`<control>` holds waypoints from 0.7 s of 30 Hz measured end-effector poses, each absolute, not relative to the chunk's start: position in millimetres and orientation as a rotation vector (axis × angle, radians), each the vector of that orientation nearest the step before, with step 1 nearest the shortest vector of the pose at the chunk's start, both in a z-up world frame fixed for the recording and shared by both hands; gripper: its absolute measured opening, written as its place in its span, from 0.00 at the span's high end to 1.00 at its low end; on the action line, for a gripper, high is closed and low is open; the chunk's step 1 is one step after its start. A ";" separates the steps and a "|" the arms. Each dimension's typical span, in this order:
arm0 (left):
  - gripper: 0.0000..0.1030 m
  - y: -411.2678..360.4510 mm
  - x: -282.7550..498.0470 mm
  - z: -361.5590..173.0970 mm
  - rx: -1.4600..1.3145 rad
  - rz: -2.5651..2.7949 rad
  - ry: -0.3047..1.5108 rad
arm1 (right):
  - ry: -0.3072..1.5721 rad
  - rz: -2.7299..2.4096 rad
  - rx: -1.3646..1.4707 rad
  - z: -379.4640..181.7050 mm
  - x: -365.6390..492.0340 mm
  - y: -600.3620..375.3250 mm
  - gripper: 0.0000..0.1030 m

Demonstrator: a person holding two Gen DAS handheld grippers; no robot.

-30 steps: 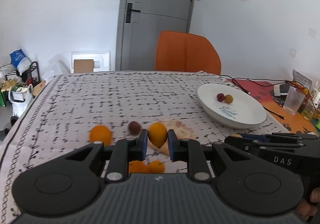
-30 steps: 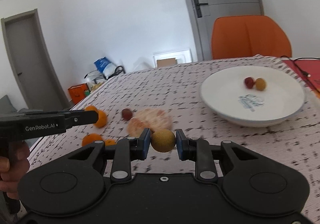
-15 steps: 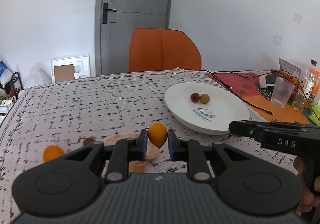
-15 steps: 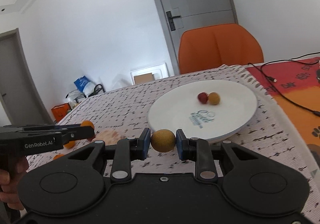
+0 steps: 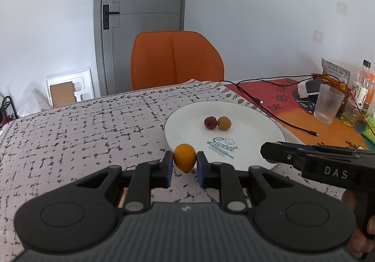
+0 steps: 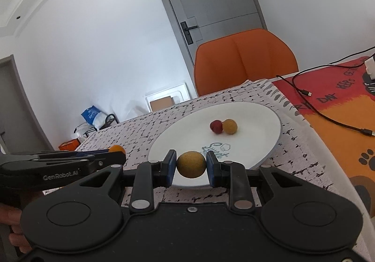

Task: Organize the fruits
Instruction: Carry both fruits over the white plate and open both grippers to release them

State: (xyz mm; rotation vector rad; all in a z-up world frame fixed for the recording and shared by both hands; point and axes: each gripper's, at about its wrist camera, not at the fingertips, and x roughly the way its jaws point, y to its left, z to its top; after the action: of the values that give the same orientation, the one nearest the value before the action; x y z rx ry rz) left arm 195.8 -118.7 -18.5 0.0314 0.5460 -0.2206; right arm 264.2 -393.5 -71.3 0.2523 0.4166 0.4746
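A small orange fruit (image 5: 184,157) is pinched by the left gripper (image 5: 184,164), a round yellow-brown fruit (image 6: 191,164) by the right gripper (image 6: 191,168); if released early, either could be sent rolling off the shallow white plate (image 5: 262,128).

Left gripper (image 5: 184,166) clamped on a small orange fruit (image 5: 184,157), held at the near rim of the white plate (image 5: 257,131). On the plate, a red fruit (image 5: 210,122) touching a yellow-brown fruit (image 5: 224,123), toward its far side. Right gripper (image 5: 269,156) reaching in from the right over the plate's near right rim. Patterned tablecloth (image 5: 82,135) beneath, orange chair (image 5: 175,58) at the table's far edge.
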 end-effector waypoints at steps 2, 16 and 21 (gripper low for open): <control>0.81 -123.2 202.0 -19.0 0.036 -0.224 0.550 | 0.416 0.468 0.262 -71.8 267.0 -396.5 0.75; 0.81 -152.4 225.1 -31.6 0.074 -0.283 0.575 | 0.421 0.457 0.308 -77.7 281.9 -404.1 0.75; 0.75 -152.6 230.9 -33.8 0.063 -0.263 0.582 | 0.433 0.447 0.312 -80.2 286.2 -404.1 0.75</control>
State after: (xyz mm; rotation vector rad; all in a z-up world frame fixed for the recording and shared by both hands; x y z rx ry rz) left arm 230.9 -152.6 -33.8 0.0632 0.5819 -0.2629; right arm 286.2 -404.1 -80.2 0.3116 0.4327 0.4466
